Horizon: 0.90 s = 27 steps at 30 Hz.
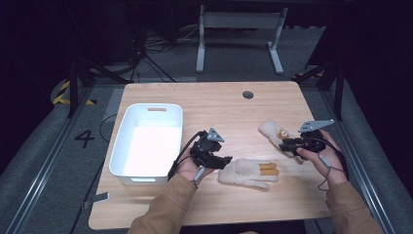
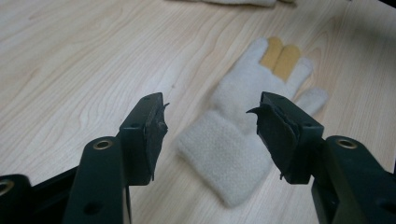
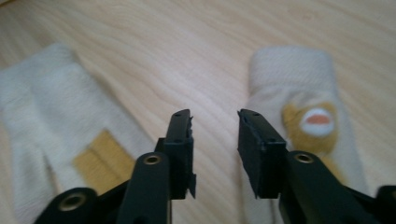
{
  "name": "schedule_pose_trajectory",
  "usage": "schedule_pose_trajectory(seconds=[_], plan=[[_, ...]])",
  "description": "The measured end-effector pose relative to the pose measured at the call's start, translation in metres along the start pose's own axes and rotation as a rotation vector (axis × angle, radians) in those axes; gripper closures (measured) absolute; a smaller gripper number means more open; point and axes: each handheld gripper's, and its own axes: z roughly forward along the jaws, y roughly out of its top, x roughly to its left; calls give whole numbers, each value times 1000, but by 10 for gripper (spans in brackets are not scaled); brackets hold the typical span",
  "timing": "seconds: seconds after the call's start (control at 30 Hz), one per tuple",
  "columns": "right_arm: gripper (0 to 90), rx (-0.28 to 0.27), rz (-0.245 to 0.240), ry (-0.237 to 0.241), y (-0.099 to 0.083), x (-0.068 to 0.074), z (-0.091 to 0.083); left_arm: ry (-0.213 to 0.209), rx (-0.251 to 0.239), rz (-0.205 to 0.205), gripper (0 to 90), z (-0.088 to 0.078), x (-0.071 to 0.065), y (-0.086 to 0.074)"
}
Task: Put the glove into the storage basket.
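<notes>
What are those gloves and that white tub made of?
The gloves look like soft cream fleece or knit: fuzzy matte nap, with tan patches. The tub seems moulded plastic: smooth, glossy white, rounded corners, a cut-out handle. The table shows pale wood grain, perhaps laminate.

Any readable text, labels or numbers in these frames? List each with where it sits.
"4": dark numeral on the grey floor left of the table.
No readable text on the white bin, either glove, or the left tool and right tool.
</notes>
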Motion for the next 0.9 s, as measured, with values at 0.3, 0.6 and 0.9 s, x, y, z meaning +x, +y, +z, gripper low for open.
schedule_pose_trajectory(seconds=[0.3,0.6,0.9], plan=[[493,-73,42,-100,-5,-17,3,13,-115,-12,419,-13,3,-7],[463,-115,97,-123,-6,-31,11,40,-133,-13,412,-16,0,-20],[440,-78,149,-167,-11,-48,30,61,-112,-13,404,-21,-7,-31]])
